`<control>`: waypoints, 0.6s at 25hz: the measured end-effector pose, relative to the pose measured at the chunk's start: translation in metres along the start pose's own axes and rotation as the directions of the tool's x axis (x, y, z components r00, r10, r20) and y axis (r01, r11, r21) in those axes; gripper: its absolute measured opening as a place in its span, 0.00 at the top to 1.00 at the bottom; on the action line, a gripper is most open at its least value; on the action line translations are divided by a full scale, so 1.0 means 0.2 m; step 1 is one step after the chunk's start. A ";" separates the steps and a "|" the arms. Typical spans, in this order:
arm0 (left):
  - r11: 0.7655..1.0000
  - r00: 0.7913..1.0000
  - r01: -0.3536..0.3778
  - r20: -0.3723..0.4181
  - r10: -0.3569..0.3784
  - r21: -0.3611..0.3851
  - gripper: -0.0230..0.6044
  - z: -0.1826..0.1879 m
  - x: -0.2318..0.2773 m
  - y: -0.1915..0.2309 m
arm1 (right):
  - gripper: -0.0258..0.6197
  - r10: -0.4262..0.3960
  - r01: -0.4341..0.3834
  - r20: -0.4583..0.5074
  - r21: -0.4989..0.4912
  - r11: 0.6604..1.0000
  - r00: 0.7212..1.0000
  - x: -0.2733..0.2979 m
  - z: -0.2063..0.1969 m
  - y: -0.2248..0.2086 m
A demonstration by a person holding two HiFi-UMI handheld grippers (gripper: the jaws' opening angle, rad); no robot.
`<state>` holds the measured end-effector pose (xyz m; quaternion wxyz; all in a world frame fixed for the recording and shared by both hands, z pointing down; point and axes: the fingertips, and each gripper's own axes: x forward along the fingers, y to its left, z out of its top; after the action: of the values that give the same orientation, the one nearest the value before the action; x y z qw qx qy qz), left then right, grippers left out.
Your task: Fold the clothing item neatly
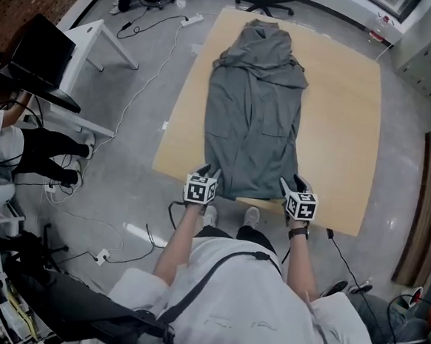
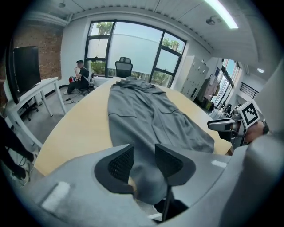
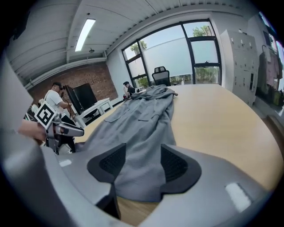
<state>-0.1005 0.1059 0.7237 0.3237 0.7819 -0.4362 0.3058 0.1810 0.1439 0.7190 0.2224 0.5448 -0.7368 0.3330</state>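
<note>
The grey garment (image 1: 254,111) lies lengthwise on the table (image 1: 337,140), its hem at your edge. Your left tool (image 1: 206,174) and right tool (image 1: 289,184) both stand spread, a hem corner between each one's jaws, unpinched. Seat both corners equally deep before closing, so the fold lifts evenly.

Garment (image 2: 146,115) corner partly hidden behind L gripper's (image 2: 144,155) jaws.
</note>
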 end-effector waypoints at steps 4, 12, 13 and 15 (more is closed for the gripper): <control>0.998 0.996 -0.014 -0.086 0.009 -0.053 0.64 -0.15 0.03 0.06 | 0.46 -0.012 0.012 -0.071 0.006 1.000 0.997 0.04 -0.13 -0.06; 0.994 0.986 0.039 -0.157 -0.055 -0.099 0.52 -0.31 0.12 0.06 | 0.41 -0.020 0.012 -0.161 -0.051 0.999 0.987 0.15 -0.25 -0.03; 0.995 0.985 0.040 -0.163 -0.056 -0.096 0.51 -0.32 0.12 0.05 | 0.41 -0.023 0.013 -0.172 -0.059 0.998 0.985 0.16 -0.27 -0.02; 0.995 0.983 0.040 -0.175 -0.055 -0.088 0.51 -0.33 0.14 0.04 | 0.41 -0.042 0.027 -0.186 -0.084 0.996 0.982 0.18 -0.30 -0.01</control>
<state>-0.1083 0.1403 0.7861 0.4010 0.7476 -0.3993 0.3477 0.1699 0.1637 0.7850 0.3186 0.5143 -0.7159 0.3487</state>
